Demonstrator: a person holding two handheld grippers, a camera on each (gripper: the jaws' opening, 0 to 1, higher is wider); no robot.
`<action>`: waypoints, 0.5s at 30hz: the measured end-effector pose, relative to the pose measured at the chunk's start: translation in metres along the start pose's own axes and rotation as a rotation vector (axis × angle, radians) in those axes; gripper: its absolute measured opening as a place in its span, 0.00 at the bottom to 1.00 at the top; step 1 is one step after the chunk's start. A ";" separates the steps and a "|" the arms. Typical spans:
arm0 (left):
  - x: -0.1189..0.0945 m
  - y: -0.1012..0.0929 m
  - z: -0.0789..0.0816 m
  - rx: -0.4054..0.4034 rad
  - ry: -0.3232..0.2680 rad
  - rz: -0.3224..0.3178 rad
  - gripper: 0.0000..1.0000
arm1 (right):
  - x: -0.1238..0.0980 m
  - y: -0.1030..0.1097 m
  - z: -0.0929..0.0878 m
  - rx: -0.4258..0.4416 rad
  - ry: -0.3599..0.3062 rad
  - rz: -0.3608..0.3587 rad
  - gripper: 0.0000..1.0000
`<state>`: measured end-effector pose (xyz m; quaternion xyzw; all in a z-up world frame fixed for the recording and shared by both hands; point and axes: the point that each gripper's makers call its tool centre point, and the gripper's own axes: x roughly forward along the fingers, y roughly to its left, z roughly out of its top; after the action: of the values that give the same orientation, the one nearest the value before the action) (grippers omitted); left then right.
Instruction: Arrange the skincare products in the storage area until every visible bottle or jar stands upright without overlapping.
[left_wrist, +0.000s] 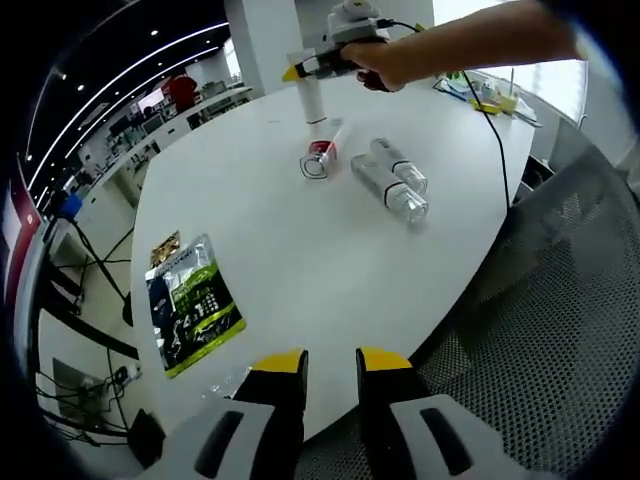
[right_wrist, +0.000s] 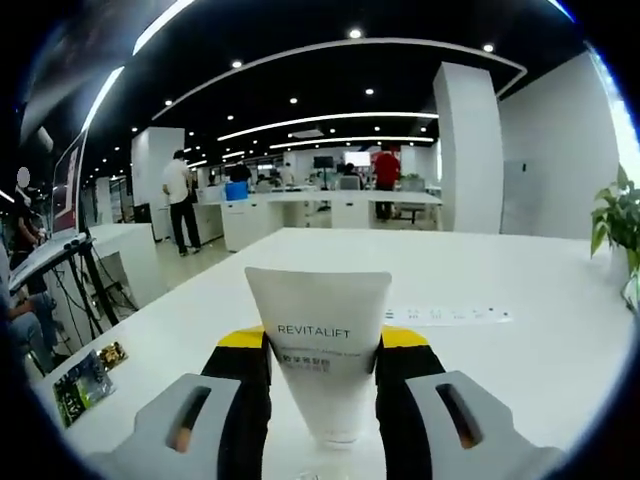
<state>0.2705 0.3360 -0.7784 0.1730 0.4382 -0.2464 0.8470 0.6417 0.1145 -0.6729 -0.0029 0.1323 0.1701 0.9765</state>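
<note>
Here, right gripper (right_wrist: 320, 375) fingers clamp white tube (right_wrist: 320, 350) upright, left gripper (left_wrist: 330, 375) fingers parted (table edge (left_wrist: 440, 320) near).

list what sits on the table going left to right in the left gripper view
green packet → red-capped jar on its side → two clear bottles lying side by side
</note>
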 end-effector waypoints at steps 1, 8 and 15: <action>0.000 0.000 0.000 -0.001 -0.001 0.000 0.20 | 0.000 0.001 0.000 0.005 0.007 0.009 0.38; 0.001 0.000 -0.001 0.003 0.006 0.000 0.20 | -0.007 0.001 -0.001 0.040 0.034 0.032 0.50; 0.001 0.000 -0.001 0.002 0.002 0.000 0.20 | -0.038 -0.004 0.003 0.025 0.009 0.066 0.58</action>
<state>0.2704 0.3360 -0.7798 0.1742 0.4389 -0.2469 0.8462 0.6097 0.0980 -0.6601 0.0131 0.1390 0.2004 0.9697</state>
